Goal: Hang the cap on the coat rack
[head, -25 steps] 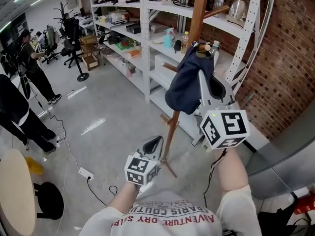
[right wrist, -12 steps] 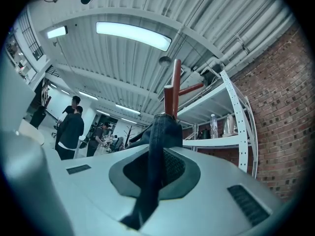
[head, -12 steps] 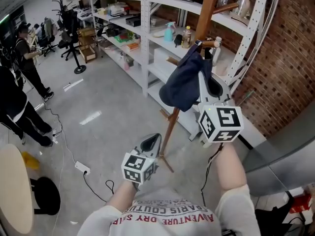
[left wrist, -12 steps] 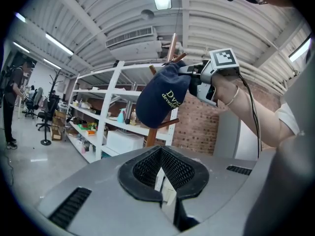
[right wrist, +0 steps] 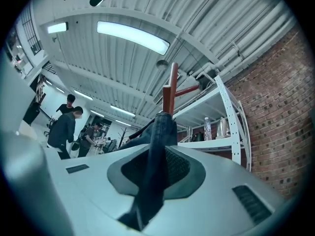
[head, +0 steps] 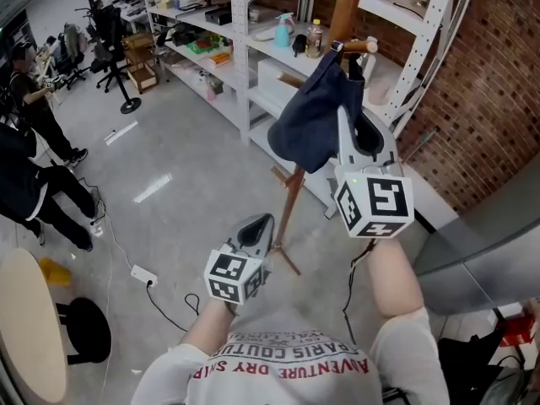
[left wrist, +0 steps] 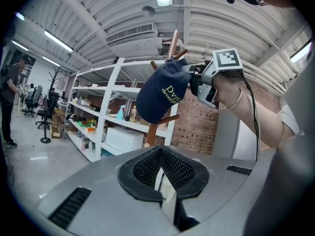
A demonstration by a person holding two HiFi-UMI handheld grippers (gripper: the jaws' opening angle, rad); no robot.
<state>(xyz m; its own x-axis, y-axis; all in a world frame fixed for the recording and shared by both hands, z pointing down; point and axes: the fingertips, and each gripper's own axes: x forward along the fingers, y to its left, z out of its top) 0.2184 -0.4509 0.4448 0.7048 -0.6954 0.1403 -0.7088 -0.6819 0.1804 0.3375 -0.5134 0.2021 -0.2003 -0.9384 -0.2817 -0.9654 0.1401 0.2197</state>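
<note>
A navy cap (head: 310, 121) with pale lettering hangs at an upper peg (head: 363, 46) of the wooden coat rack (head: 348, 2); its top edge lies over that peg. My right gripper (head: 344, 116) points up at it and is shut on a strip of the cap's fabric (right wrist: 156, 161), which runs between the jaws toward the rack's pole (right wrist: 170, 90). In the left gripper view the cap (left wrist: 160, 95) and right gripper (left wrist: 199, 80) show high against the rack (left wrist: 172, 41). My left gripper (head: 260, 229) hangs lower, shut and holding nothing.
White metal shelving (head: 245, 24) with bottles and boxes stands right behind the rack, with a brick wall (head: 481, 99) to the right. The rack's splayed feet (head: 283, 256) sit on grey floor. People (head: 29, 184) stand far left, near a round table (head: 34, 327).
My right gripper has sunk a little with the cap, which now hangs lower from the peg. The left gripper has kept its place.
</note>
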